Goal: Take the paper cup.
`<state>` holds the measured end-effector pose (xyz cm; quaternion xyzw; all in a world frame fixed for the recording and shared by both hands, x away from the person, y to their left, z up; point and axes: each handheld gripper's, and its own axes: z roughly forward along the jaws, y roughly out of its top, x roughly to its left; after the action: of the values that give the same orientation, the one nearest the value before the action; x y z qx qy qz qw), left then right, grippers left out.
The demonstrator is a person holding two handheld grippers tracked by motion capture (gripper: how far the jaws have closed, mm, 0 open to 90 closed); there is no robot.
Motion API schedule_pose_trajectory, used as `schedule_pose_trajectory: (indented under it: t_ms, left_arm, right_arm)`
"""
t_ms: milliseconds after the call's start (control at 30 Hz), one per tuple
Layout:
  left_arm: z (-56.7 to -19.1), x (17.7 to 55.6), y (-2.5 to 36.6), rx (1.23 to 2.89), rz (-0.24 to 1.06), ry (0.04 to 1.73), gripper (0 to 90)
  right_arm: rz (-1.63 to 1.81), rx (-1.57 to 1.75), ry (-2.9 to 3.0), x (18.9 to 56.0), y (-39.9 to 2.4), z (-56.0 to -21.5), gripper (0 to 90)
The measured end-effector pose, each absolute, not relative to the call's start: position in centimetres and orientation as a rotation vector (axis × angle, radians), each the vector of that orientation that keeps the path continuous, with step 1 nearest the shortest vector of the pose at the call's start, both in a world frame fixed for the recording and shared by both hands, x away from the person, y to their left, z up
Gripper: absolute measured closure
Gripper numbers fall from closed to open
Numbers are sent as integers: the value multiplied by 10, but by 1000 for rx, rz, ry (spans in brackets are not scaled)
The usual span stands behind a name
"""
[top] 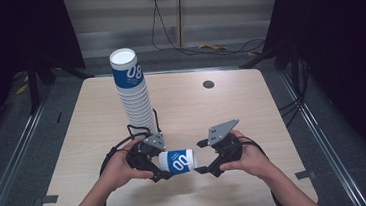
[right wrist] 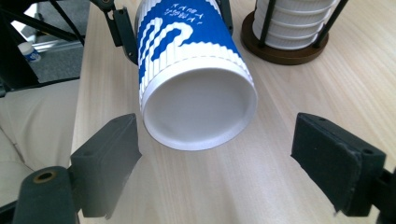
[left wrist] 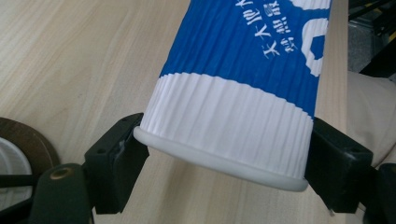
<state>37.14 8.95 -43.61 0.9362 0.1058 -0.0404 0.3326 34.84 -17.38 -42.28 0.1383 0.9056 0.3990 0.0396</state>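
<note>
Above the pale wood table (top: 251, 102), the left claw (top: 162, 161) clamps a ribbed paper cup (top: 177, 161); the right claw (top: 202, 156) gapes empty.

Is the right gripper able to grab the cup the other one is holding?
Probably yes. The right gripper is open, and the blue-and-white cup points its closed bottom straight at the gap between its jaws, with nothing between them. The left gripper grips the cup near its rim, leaving the bottom end free.
</note>
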Motion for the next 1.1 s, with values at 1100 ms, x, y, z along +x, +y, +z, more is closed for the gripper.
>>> schedule_pose_trajectory:
  t_ms: [1100]
  left_arm:
    - [-431,374,75,2551,-107,263,205]
  right_arm:
    - [835,255,2953,355,-140,-405,145]
